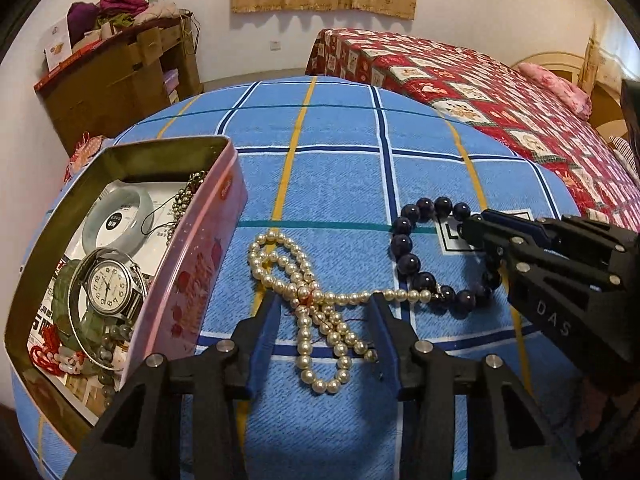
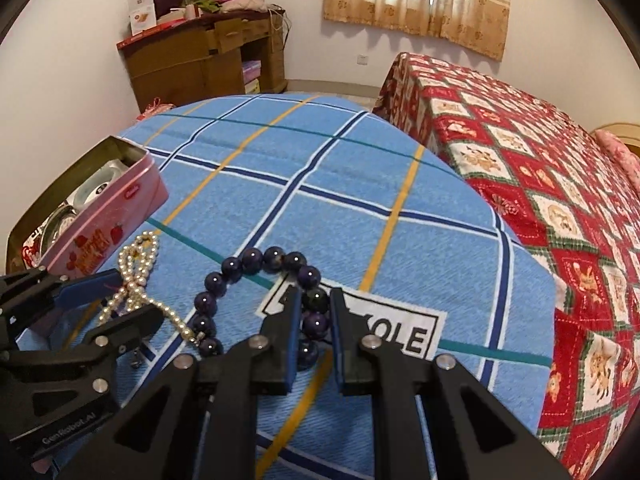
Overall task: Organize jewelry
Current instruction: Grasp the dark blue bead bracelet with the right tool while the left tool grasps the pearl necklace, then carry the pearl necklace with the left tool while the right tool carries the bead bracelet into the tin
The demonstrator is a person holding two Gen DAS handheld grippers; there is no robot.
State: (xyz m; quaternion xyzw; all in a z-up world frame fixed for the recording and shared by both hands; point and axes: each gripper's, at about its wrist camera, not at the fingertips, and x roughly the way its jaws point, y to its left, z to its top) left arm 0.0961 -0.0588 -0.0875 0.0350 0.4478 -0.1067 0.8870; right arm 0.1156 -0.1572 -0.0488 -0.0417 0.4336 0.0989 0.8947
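My right claw (image 2: 316, 300) is clenched on the dark beads (image 2: 256, 260), pads pinching the ring's near side where it lies on the blue cloth (image 2: 360, 184). My left claw (image 1: 324, 304) stands apart, its fingers (image 1: 269, 320) straddling the pearls (image 1: 316, 300) at their red knot without pressing them. The pearls lie tangled in loops left of the dark beads, one strand reaching over to touch them. Further left of the beads, past the pearls, sits the pink tin (image 1: 200, 264), open, with a watch (image 1: 108, 284), a pale bangle (image 1: 120, 216) and other pieces inside. Right of the beads, off the cloth, is a red quilt (image 2: 520, 152).
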